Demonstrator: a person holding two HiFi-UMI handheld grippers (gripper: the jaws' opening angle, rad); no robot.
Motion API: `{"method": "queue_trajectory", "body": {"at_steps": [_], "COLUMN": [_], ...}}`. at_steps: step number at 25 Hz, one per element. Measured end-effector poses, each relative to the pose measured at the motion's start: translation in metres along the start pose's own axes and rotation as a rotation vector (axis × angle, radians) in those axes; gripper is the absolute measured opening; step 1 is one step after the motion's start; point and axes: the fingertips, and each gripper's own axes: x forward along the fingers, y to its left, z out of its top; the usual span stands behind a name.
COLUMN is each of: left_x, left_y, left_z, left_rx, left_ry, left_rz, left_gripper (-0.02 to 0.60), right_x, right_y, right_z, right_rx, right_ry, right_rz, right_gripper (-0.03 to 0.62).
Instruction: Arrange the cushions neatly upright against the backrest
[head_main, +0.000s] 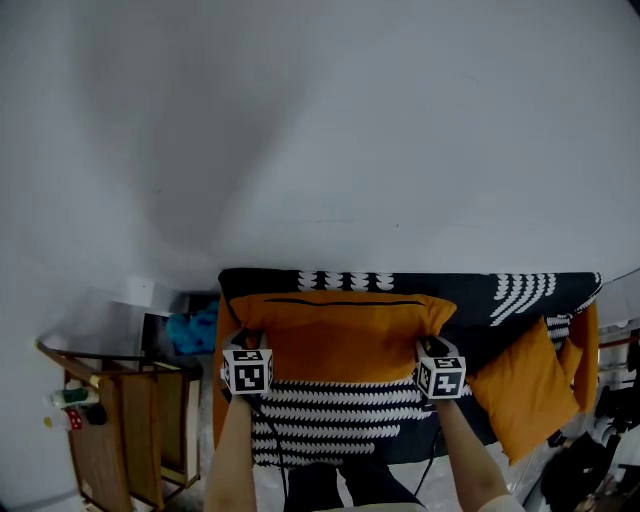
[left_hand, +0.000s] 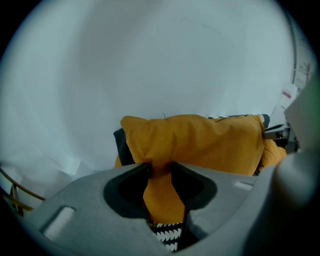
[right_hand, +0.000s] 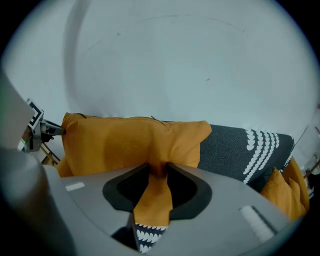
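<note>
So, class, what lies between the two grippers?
An orange cushion: the head view shows it spanning the stretch from the left gripper to the right gripper, each clamped on a near corner.

A cushion (head_main: 340, 335) stands against the backrest (head_main: 462, 290) — a second cushion (head_main: 520, 388) lies to its right.

Your wide orange fabric cushion (head_main: 340, 335) stands upright against the dark patterned backrest (head_main: 470, 292); a second orange cushion (head_main: 520, 390) leans tilted, right.
</note>
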Motion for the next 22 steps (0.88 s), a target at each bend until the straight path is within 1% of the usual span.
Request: {"method": "queue_trajectory", "body": {"at_steps": [3,6,7,11,13,15,17,18,20,22], "left_x": [-0.015,-0.034,-0.039,-0.064,-0.082,-0.103,-0.125,-0.137,-0.159,-0.182], "left_y": [0.008,0.008,0.007,-0.003,-0.01,-0.018,-0.026,-0.03,-0.036,-0.04], "left_z": [0.008,0.015,0.019,0.038,0.048,0.06,0.072,0.077,0.088,0.099], "left_rx": [-0.042,-0.071,-0.076,-0.099,-0.101,-0.099,-0.099,-0.097,-0.089,-0.085], "left_ry": [-0.047,-0.108,-0.126,-0.211,-0.259,-0.311,-0.363,-0.389,-0.441,-0.488], "left_rz": [0.032,0.027,0.026,0.027,0.027,0.024,0.019,0.019,0.024,0.031], "left_gripper": [0.181,0.189,0.19,0.19,0.189,0.189,0.186,0.176,0.141,0.087], "right_x": [-0.008,-0.023,-0.029,-0.058,-0.078,-0.099,-0.121,-0.131,-0.151,-0.171], "right_y": [0.005,0.008,0.008,0.009,0.015,0.021,0.029,0.032,0.037,0.039], "right_z": [0.004,0.011,0.016,0.042,0.054,0.067,0.079,0.084,0.094,0.104], "right_rx": [0.017,0.038,0.051,0.103,0.077,0.04,0.042,0.053,0.067,0.066], "right_ry": [-0.034,-0.082,-0.107,-0.23,-0.283,-0.33,-0.375,-0.397,-0.444,-0.49], "right_rz": [0.005,-0.013,-0.019,-0.025,-0.031,-0.036,-0.013,0.004,0.021,0.01], "right_gripper": [0.183,0.232,0.243,0.247,0.227,0.182,0.131,0.106,0.089,0.047]}}
